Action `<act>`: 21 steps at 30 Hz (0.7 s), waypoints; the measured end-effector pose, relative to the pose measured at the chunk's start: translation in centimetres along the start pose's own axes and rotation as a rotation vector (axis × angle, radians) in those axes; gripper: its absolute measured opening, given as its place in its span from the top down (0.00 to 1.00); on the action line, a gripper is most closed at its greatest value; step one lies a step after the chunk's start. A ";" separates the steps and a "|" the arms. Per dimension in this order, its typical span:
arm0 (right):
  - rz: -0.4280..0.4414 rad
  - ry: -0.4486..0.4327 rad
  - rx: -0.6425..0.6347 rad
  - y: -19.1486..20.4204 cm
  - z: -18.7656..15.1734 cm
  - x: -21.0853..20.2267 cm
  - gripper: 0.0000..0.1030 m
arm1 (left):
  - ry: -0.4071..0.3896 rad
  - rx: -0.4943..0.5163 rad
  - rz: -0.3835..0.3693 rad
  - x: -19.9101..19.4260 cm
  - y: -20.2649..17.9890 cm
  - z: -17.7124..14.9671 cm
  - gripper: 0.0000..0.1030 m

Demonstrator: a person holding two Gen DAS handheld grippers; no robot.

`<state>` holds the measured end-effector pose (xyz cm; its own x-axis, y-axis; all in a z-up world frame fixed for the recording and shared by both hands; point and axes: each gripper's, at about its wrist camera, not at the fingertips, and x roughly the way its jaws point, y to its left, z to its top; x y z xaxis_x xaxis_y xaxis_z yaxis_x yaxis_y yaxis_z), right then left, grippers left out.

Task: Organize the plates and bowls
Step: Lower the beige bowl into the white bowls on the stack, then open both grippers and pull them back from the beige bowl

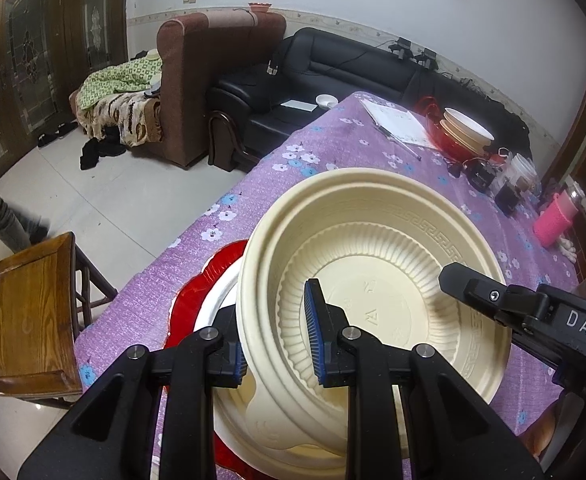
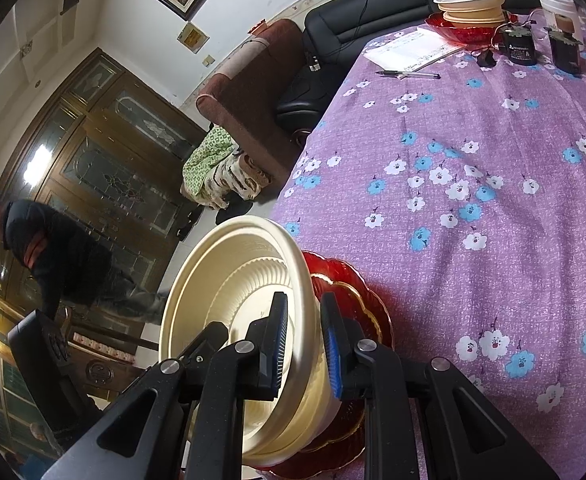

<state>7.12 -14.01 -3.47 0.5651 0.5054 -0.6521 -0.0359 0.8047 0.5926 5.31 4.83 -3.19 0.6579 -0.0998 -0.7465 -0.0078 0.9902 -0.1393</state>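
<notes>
While working over the purple-clothed counter (image 1: 373, 168), level the cream bowl (image 1: 373, 280) before lowering it. Tilted steeply now, mouth turned toward the left edge, so likely to land crooked otherwise. Move both hands together at one pace, since an uneven pull on such a thin plastic wall could flex it or slip it out of a pad. Aim for the centre of the red plate (image 2: 357, 304) and the white dish (image 1: 213, 308) on it, at the near left corner of the counter. Cannot tell whether the bowl's base already touches that dish. Leave the far stack of bowls (image 1: 467, 128) at the far right corner alone for now.

Left claw (image 1: 277, 344): nearly closed, pinching the bowl's wall, one pad inside and one outside. Right claw (image 2: 307, 344): likewise clamped across the opposite wall. Bowl thus slung between the two, directly over the red plate.
</notes>
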 end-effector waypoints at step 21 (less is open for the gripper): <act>0.002 -0.036 -0.055 0.9 -0.4 -1.0 0.81 | -0.127 0.063 0.105 -2.6 -0.5 0.2 0.57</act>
<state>6.21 -13.67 -2.47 0.5942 0.4964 -0.6329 -0.0814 0.8199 0.5666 3.76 4.65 -1.08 0.7458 0.0138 -0.6660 -0.0367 0.9991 -0.0204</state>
